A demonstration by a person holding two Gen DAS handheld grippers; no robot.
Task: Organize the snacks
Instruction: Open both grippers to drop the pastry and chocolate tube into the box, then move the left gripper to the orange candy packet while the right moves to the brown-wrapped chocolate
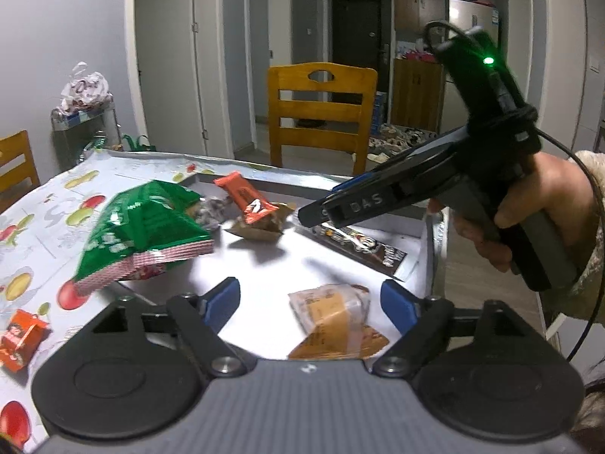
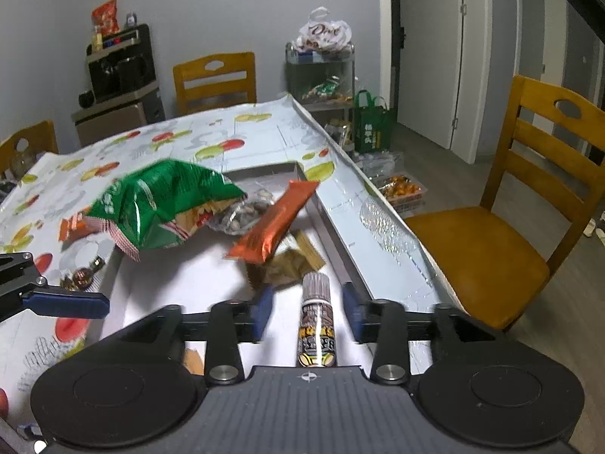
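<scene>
Both grippers stand open over the white tray (image 1: pixel 264 265). Left gripper (image 1: pixel 310 302) has its blue pads wide apart with a tan packet (image 1: pixel 329 317) lying on the tray floor between them, untouched by either pad. Right gripper (image 2: pixel 306 314) is parted less widely, and a dark striped bar (image 2: pixel 317 325) lies flat between its pads with a gap on each side; neither tool is gripping anything.

This looks like a release: two snacks set down in the tray, hands about to back away. Next calls for lifting clear without dragging the packets, then reaching for a snack outside the tray, such as the small orange packet (image 1: pixel 20 340) on the cloth (image 1: pixel 34 208).

Farther in, a green bag (image 2: pixel 166 204) hangs over the tray's left rim, and an orange bar (image 2: pixel 276 223) leans on a brown packet (image 2: pixel 295 265). Open tray floor remains in the middle. The table edge and a chair (image 2: pixel 510 234) lie close on the right.
</scene>
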